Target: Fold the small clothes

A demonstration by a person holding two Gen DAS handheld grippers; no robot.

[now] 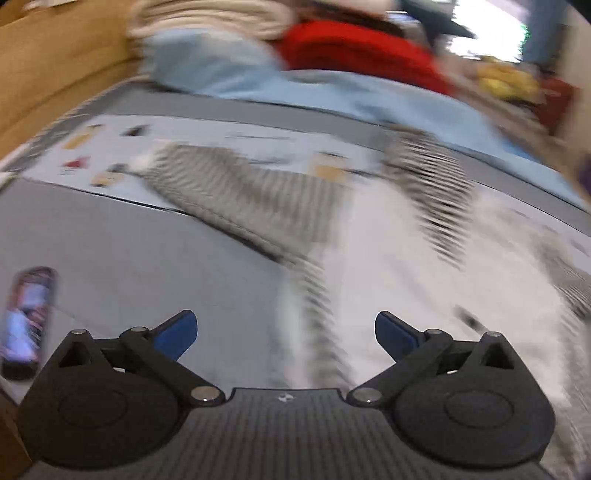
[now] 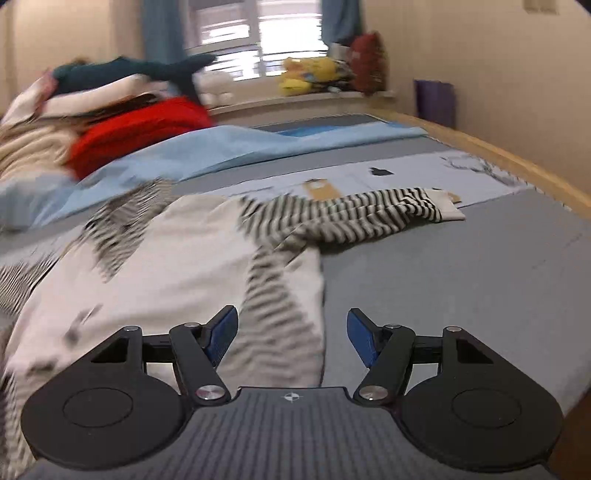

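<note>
Lying spread on the grey bed cover (image 2: 461, 280) is a small white top with black-and-white striped sleeves (image 2: 166, 266), its body flat and one striped sleeve (image 2: 354, 218) stretched out to the right in the right wrist view, the cuff resting on a pale printed sheet (image 2: 406, 173). The right gripper (image 2: 291, 336) hovers above the garment's right edge, its blue-padded fingers (image 2: 221, 336) spread apart with nothing pinched between them. The left gripper (image 1: 286, 336) hangs over the top's left side, fingers (image 1: 177, 332) splayed wide and empty, a striped band of the fabric running under the gap. Both views are blurred. Behind the garment lie a light blue blanket (image 2: 229, 147), a red cloth (image 2: 140, 129) and a heap of cream bedding (image 1: 207, 18). A dark plush shark (image 2: 129, 72) sits atop that pile. Left of the left gripper a phone-like object (image 1: 27, 325) lies on the cover; the blur hides its detail. A wooden bed frame (image 2: 498, 151) edges the mattress.
</note>
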